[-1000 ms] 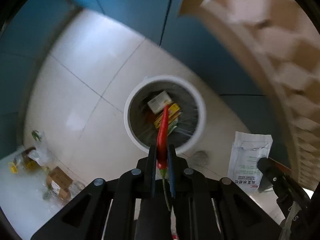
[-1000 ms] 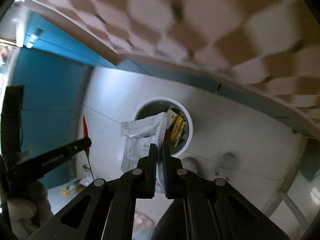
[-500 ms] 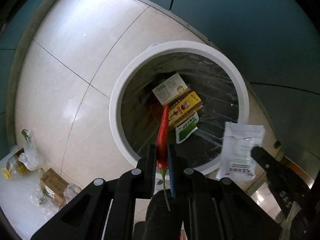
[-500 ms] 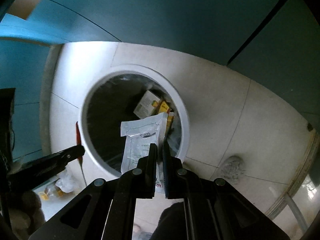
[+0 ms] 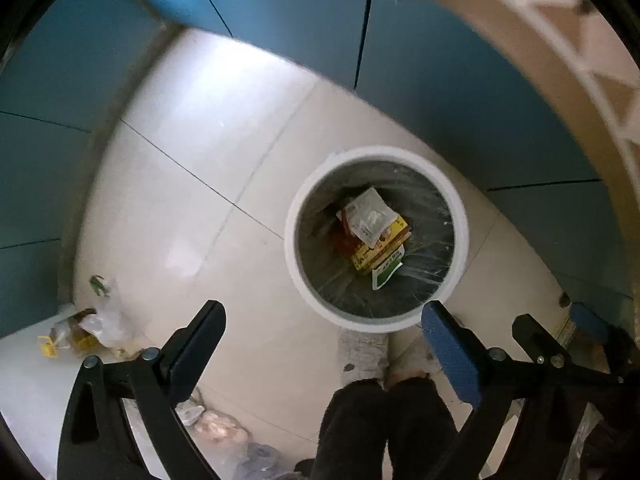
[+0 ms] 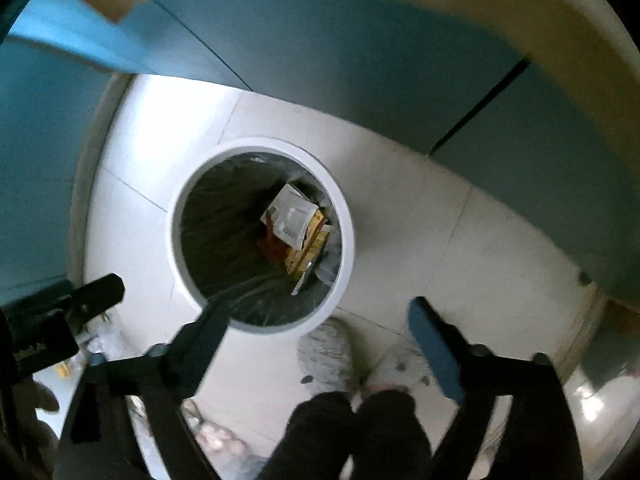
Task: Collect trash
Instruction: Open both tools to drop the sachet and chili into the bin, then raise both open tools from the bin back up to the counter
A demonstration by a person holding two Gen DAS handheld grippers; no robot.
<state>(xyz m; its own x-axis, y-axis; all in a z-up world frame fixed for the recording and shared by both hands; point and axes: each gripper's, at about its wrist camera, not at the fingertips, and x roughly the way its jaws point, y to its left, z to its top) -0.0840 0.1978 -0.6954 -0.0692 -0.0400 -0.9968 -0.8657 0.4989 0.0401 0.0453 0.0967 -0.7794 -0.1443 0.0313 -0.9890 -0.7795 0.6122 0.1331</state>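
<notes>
A white round trash bin [image 5: 292,248] with a clear liner stands on the pale tiled floor, seen from straight above. Inside it lie a white packet [image 5: 370,216], a red chilli [image 5: 341,238] and a yellow box [image 5: 380,252]. My left gripper [image 5: 320,308] hangs above the bin's near rim, its jaws opening wide, nothing between them. My right gripper [image 6: 316,304] is also above the near rim of the bin [image 6: 348,232], jaws opening and bare. The white packet [image 6: 292,216] rests on the pile below it.
Blue cabinet fronts [image 5: 280,20] ring the floor, under a tan patterned counter edge [image 5: 560,60]. Plastic bags and yellow scraps [image 5: 92,328] lie on the floor at the left. A person's grey slippers [image 5: 364,348] and dark trouser legs stand just before the bin.
Both grippers went from shut to wide open. The red chilli left the left gripper and the white packet left the right; both now lie in the bin.
</notes>
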